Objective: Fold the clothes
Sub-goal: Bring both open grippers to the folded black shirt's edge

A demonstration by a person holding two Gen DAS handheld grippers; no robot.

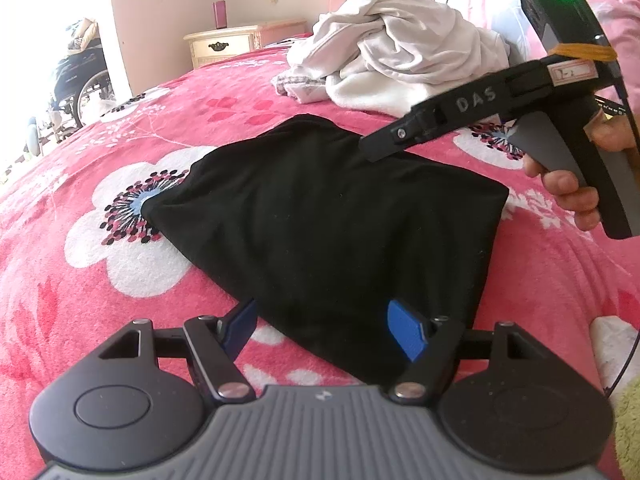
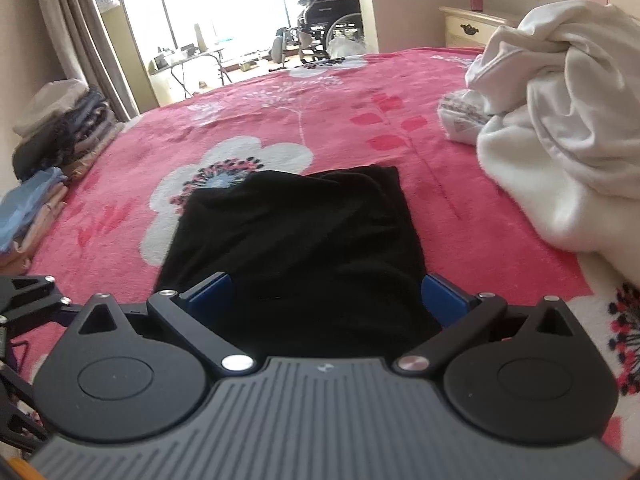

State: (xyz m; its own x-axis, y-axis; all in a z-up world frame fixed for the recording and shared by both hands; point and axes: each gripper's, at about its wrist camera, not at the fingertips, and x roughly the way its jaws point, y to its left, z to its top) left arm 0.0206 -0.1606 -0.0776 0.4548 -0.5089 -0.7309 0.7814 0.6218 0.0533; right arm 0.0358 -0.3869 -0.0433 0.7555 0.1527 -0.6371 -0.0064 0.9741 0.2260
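Black folded cloth garment [image 1: 320, 216] lying flat on pink fleece blanket with white flowers [image 1: 120, 280], seen from left wrist. Left gripper [image 1: 324, 330] low at garment's near edge, blue pads [image 1: 406, 334] spread wide, nothing pinched. Right gripper [image 1: 370, 152] held by a hand [image 1: 576, 188], tip over garment's far edge; jaw state not clear from here. Crumpled white clothes heap [image 1: 400, 48] beyond.

From right wrist: right gripper [image 2: 326, 298] over garment's [image 2: 296, 240] near end, jaws spread apart, empty. Stack of folded clothes [image 2: 60, 136] at blanket's [image 2: 360, 92] left edge.
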